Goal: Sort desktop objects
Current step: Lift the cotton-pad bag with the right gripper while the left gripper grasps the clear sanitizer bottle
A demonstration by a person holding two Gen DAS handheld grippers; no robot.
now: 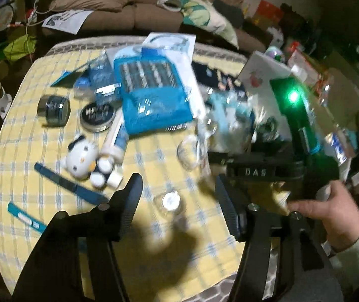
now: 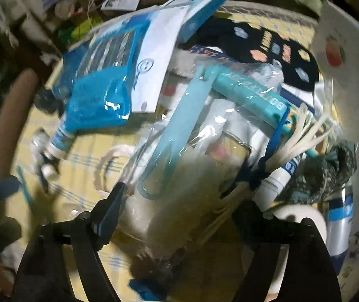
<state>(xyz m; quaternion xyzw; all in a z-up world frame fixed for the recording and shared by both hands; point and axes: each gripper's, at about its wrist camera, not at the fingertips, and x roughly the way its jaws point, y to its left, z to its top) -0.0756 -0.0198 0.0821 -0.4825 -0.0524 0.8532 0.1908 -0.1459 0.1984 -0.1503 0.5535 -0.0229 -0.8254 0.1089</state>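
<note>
My left gripper (image 1: 177, 196) is open above the yellow checked tablecloth (image 1: 28, 130), with a small clear round lid (image 1: 170, 201) lying between its fingers. A Hello Kitty plush (image 1: 81, 158), a white tube (image 1: 115, 141), two round tins (image 1: 53, 110), a blue bit case (image 1: 151, 93) and teal pens (image 1: 26, 217) lie to the left. My right gripper (image 2: 179, 201) is open, its fingers on either side of a clear plastic bag (image 2: 179, 156) stuffed with teal and white items. The right gripper's body (image 1: 262, 171) shows in the left wrist view.
A white bowl (image 2: 355, 80) rises at the right in the right wrist view, holding a marker and bottle. A dark patterned cloth (image 2: 267, 47) and blue box (image 2: 199, 7) lie behind the bag. A brown sofa (image 1: 129, 5) and clutter stand beyond the table.
</note>
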